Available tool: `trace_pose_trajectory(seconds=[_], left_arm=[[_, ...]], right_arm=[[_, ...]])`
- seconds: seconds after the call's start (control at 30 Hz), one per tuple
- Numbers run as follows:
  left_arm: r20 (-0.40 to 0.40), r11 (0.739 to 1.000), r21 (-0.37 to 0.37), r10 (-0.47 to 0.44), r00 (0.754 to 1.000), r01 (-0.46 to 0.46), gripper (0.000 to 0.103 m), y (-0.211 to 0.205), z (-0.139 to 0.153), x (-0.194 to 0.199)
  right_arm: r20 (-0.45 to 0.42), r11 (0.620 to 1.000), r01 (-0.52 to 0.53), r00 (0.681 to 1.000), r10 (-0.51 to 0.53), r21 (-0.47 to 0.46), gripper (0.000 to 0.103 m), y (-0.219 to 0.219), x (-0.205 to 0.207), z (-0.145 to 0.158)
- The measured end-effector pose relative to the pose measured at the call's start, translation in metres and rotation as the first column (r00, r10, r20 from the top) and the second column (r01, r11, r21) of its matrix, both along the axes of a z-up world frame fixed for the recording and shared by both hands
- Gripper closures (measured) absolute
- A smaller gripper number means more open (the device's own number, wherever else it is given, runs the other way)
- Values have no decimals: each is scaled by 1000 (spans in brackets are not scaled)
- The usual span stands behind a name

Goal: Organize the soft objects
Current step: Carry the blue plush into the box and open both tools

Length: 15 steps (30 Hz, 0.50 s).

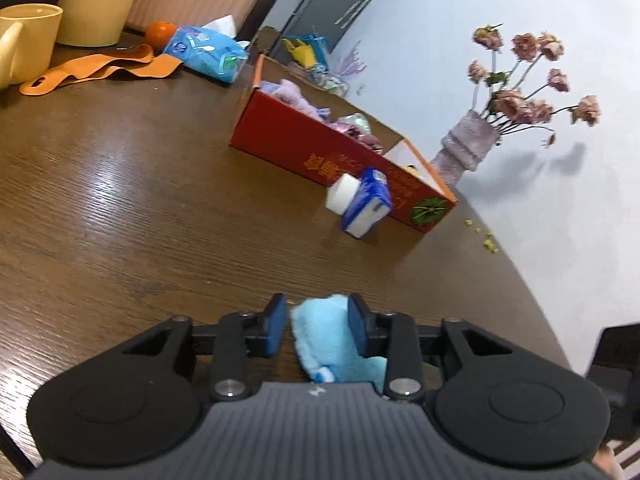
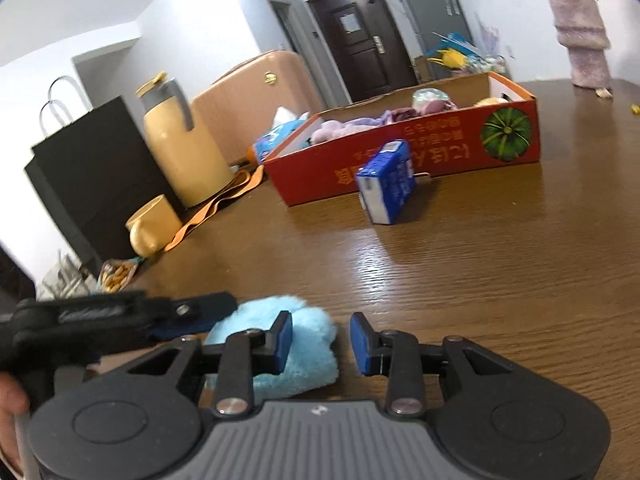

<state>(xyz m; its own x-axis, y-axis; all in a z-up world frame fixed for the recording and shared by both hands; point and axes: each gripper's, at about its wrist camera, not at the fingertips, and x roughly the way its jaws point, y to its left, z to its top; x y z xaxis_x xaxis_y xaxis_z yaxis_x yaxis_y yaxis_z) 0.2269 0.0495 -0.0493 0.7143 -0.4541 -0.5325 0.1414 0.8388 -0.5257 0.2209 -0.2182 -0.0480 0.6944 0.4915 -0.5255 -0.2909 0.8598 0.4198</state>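
A fluffy light blue cloth (image 1: 320,336) stands bunched between the blue pads of my left gripper (image 1: 318,326), which is shut on it just above the wooden table. In the right wrist view the same cloth (image 2: 304,344) lies under the left finger of my right gripper (image 2: 322,340); its jaws stand open, with bare table showing beside the right pad. The left gripper (image 2: 160,312) reaches in from the left, blurred. Farther off is a red cardboard box (image 1: 304,144) (image 2: 420,160) holding several purple and pink soft toys.
A blue and white pack (image 1: 366,208) (image 2: 386,182) leans at the box's front, a white block (image 1: 340,196) beside it. Yellow mug (image 2: 154,228), yellow jug (image 2: 180,152), orange strap (image 1: 104,68), tissue pack (image 1: 204,50), black bag (image 2: 96,172) and flower vase (image 1: 468,144) ring the table.
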Motion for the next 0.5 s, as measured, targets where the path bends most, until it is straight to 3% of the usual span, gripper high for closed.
trace_pose_trajectory(seconds=[0.13, 0.27, 0.37, 0.5], left_arm=[[-23, 997, -67, -36, 999, 34, 55, 4, 0, -2], [-51, 994, -71, -86, 995, 82, 55, -1, -5, -3], [-54, 996, -51, -75, 996, 72, 64, -4, -10, -5], [-73, 991, -115, -72, 995, 63, 67, 1, -17, -2]], right_arm=[[-28, 997, -11, 1000, 13, 79, 71, -7, 1, -1], [-61, 994, -29, 997, 36, 109, 71, -5, 2, -7], [-65, 991, -36, 997, 44, 126, 71, -4, 4, -10], [-112, 980, -54, 991, 77, 194, 71, -8, 9, -15]])
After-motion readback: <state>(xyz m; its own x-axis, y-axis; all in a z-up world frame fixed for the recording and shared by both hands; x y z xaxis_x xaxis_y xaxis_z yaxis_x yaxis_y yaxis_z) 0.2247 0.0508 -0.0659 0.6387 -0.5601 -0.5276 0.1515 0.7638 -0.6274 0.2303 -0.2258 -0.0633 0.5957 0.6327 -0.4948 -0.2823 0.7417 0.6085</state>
